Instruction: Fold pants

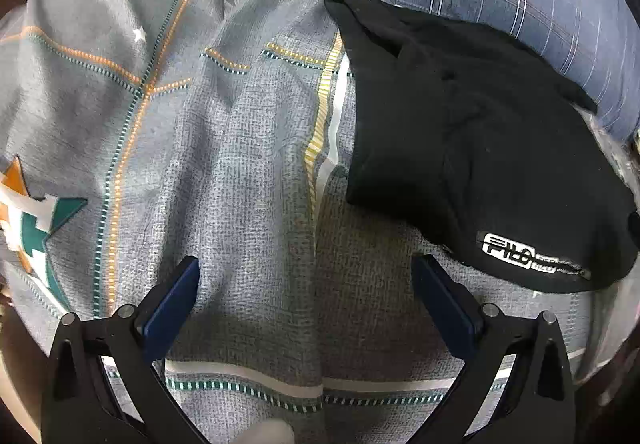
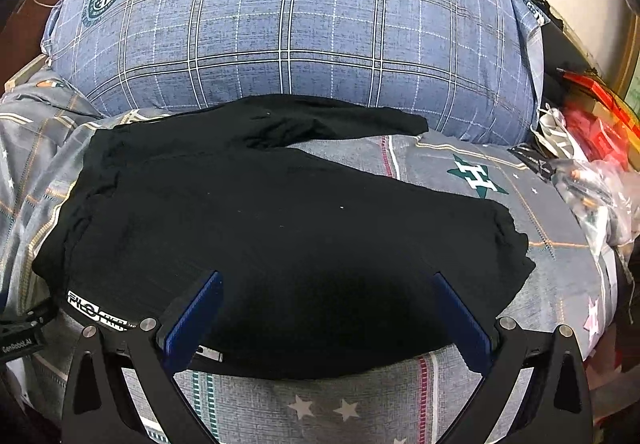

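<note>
Black pants (image 2: 280, 219) lie folded on the bed (image 2: 532, 203), both claws wide and holding nothing.

The pants sit as a compact bundle on the grey quilt, just in front of the blue plaid pillow (image 2: 288, 15), logo (image 2: 98, 314) toward the near edge — likely a fold already made, though one flap near the pillow looks rumpled. The right claw (image 2: 328, 308) hangs over the bundle's near hem; the left claw (image 1: 306, 292) hangs over bare quilt beside the pants (image 1: 472, 147), not touching — placed, I judge, to take the next fold or finish.

both wrist views look down close, sharing the black pants (image 1: 472, 147).
</note>
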Available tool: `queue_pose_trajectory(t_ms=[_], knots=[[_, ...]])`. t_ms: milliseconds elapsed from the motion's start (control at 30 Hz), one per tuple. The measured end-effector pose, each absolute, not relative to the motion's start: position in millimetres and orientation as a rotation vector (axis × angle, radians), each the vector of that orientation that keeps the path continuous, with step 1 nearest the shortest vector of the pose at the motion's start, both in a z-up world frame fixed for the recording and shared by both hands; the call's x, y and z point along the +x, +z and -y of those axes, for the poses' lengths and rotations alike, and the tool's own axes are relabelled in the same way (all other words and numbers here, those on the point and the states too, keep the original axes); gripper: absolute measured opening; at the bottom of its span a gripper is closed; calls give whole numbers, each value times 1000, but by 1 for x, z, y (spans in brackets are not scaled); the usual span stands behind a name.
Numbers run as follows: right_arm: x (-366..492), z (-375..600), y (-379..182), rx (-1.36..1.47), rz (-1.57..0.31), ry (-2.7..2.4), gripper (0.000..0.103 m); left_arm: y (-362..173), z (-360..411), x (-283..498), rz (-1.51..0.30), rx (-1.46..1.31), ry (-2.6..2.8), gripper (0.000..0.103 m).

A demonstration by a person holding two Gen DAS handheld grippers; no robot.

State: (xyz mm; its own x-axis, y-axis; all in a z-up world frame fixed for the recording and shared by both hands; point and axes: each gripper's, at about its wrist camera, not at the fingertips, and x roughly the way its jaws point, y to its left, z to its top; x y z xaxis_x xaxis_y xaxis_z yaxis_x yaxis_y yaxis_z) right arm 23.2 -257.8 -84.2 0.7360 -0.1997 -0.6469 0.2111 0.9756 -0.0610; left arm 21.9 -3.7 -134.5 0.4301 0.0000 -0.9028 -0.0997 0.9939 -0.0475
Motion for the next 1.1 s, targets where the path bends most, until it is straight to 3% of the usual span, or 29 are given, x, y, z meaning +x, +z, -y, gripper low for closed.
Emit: queue_pose_trajectory(t_ms=[367,467,800,967,1000,1100], knots=[[21,263,-88,30,-712,-226,103,-129,5,30,-1141,-57,35,103],[21,265,-89,37,-701,-226,103,-118,4,30,-1116,-61,29,92],[16,318,-72,176,-614,-171,102,-24,-16,69,-909,-125,-94,91],[32,373,-56,305,-622,-58,87,-6,-13,115,-889,-114,-124,91],[34,386,-52,332,-617,-49,87,-7,-13,118,-889,-119,-132,89],[39,409,-40,347,-588,-67,87,-10,-8,141,-921,-140,-182,71]])
